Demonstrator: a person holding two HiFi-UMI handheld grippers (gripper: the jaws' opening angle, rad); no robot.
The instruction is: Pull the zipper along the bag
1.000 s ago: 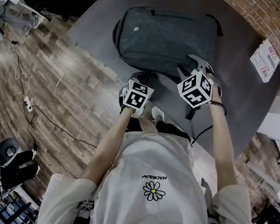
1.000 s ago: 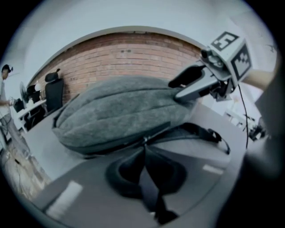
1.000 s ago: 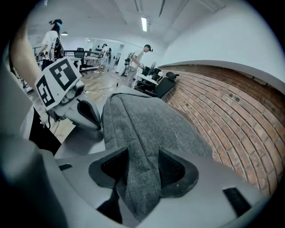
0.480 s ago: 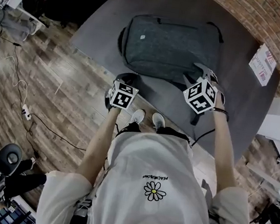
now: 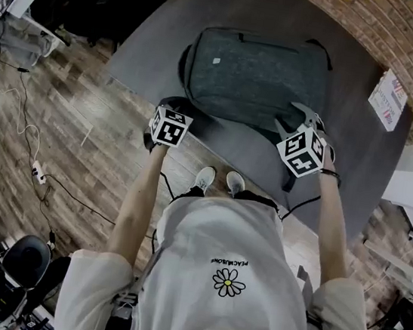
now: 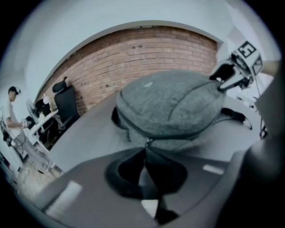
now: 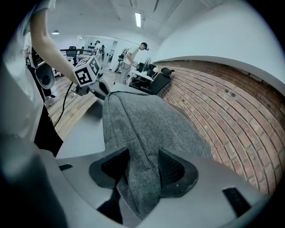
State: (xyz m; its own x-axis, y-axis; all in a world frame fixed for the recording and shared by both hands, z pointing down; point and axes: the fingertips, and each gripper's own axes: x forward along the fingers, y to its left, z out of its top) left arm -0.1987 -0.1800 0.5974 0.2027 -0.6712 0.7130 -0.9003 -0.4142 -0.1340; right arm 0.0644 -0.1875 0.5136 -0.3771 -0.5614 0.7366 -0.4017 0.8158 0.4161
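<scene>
1. Head view: a grey bag [image 5: 253, 75] lay flat on a dark surface [image 5: 367, 164], just in front of the standing person, with one gripper at each of its near corners.
2. Left gripper view: the left gripper [image 6: 146, 150] had its jaws together. They seemed to pinch the small zipper pull [image 6: 147, 141] at the bag's near edge. The hold looked thin, right at the jaw tips. I judged that a sideways tug could let the pull slip free.
3. Right gripper view: the right gripper [image 7: 142, 164] had its jaws spread wide around a thick fold of the bag's fabric, with the pads pressing on both sides. If that hold gave way, the whole bag would likely slide across the surface with the pull, and the zipper would not run.
4. The zipper track [image 6: 129, 128] curved away round the bag's corner. I thought the slider might jam there, or catch loose fabric, if it were drawn at an angle to the track.
5. The bag was the only container in sight. It looked rounded and filled out, but its inside was hidden, so I could not tell what it held.
</scene>
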